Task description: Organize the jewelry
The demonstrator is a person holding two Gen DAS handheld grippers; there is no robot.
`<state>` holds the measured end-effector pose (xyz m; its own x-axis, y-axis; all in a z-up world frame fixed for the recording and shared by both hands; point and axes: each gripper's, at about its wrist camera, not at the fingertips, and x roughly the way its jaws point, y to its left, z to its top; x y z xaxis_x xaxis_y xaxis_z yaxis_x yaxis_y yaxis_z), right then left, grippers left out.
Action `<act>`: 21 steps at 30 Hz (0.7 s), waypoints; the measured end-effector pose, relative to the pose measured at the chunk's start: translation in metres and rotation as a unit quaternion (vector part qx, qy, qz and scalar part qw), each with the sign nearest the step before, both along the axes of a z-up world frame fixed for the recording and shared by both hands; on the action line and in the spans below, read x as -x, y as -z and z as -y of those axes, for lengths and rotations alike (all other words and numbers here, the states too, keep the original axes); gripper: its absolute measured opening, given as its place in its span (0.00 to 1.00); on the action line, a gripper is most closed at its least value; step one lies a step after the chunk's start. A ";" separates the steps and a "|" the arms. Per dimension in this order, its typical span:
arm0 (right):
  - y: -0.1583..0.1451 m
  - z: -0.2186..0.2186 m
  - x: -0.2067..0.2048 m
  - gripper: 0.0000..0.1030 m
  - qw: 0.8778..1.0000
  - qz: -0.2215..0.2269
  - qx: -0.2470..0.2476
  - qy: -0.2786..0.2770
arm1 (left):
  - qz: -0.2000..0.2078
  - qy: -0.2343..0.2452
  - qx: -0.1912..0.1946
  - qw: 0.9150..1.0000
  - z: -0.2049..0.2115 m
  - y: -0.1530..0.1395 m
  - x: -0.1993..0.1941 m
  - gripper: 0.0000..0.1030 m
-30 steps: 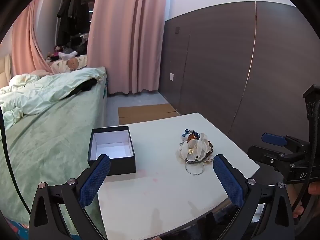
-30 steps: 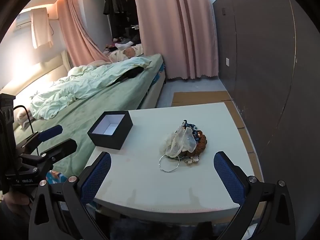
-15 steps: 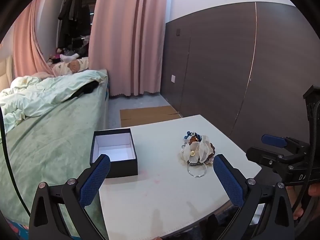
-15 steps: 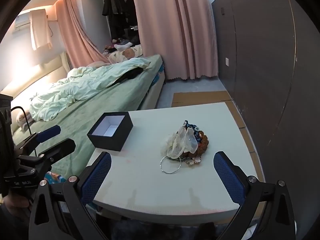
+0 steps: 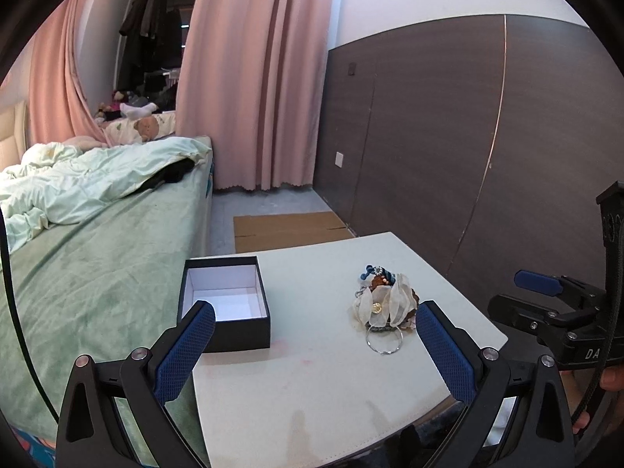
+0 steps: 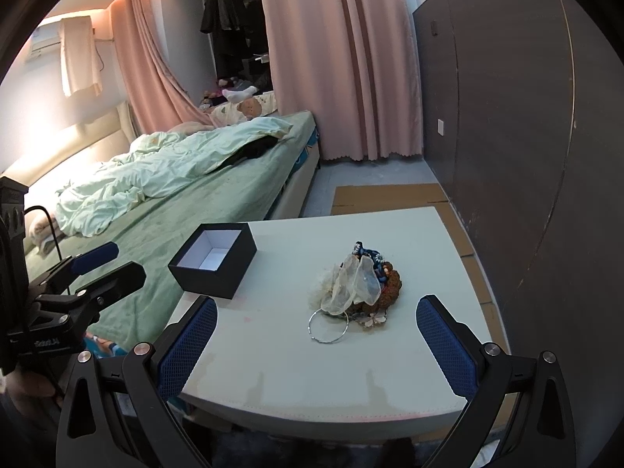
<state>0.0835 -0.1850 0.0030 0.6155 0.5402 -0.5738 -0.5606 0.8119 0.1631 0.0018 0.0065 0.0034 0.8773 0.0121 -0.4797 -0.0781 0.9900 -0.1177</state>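
Both grippers, left gripper [image 5: 314,345] and right gripper [image 6: 316,345], spread wide, empty. Jewelry pile [image 6: 358,286] on table [image 6: 296,374], silver hoop [image 6: 328,327] flat at near edge. Black box [image 6: 213,259] upright, mouth up.

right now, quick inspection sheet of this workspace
surface: white table, faint pinkish marks near the box
job's things: open black box, white inside, nothing in it; jewelry pile apart from it, with silver hoop at its near edge
clutter: nothing seen
grippers: left gripper and right gripper both open, hold nothing
cables: black cable on the left rig
surroundings: green bed, pink curtains, cardboard on the floor
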 end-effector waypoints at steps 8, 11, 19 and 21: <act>-0.005 0.000 0.001 1.00 1.000 0.003 -0.003 0.000 | 0.008 -0.005 0.001 1.000 -0.001 -0.003 0.001 1.00; -0.005 0.000 0.001 1.00 1.000 0.003 -0.004 0.001 | 0.012 -0.005 -0.001 1.000 -0.001 -0.004 0.003 1.00; -0.005 0.001 0.001 1.00 1.000 0.003 -0.005 0.002 | 0.011 -0.002 -0.003 1.000 0.000 -0.003 0.005 1.00; -0.005 0.001 0.001 1.00 1.000 0.004 -0.005 0.001 | 0.010 -0.002 -0.003 1.000 0.001 -0.003 0.005 1.00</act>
<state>0.0829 -0.1862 0.0081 0.6217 0.5445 -0.5630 -0.5596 0.8118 0.1671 -0.0031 0.0056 0.0064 0.8865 0.0186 -0.4624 -0.0794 0.9905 -0.1124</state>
